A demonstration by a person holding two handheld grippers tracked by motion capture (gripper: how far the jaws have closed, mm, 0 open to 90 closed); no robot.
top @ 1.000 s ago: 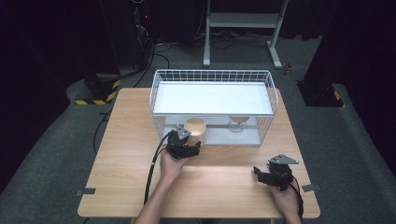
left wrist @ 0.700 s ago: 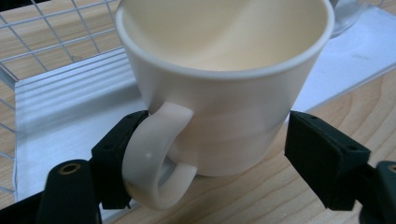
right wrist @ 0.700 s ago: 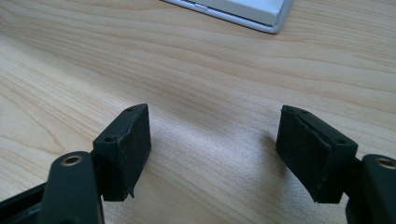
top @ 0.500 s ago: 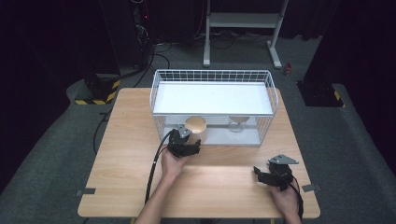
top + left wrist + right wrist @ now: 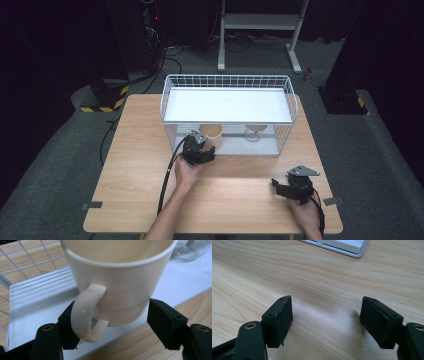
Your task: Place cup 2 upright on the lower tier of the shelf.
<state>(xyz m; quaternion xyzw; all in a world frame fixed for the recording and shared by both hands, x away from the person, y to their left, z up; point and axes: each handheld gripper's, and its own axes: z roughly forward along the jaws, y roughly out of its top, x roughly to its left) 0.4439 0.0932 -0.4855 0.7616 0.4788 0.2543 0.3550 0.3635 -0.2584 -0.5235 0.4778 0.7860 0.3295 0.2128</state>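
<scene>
The cream mug (image 5: pixel 117 282) stands upright on the lower white shelf (image 5: pixel 37 292) of the wire rack (image 5: pixel 227 80), at its front edge, with a clear glass (image 5: pixel 254 133) well to its right. The left gripper (image 5: pixel 199 150) reaches it from the bench (image 5: pixel 130 165) – its fingers (image 5: pixel 165 320) have just been closing around the mug's base, one behind the handle, the other not quite touching the wall. The right gripper (image 5: pixel 327 322) rests low over bare wood, fingers apart – holding nothing.
</scene>
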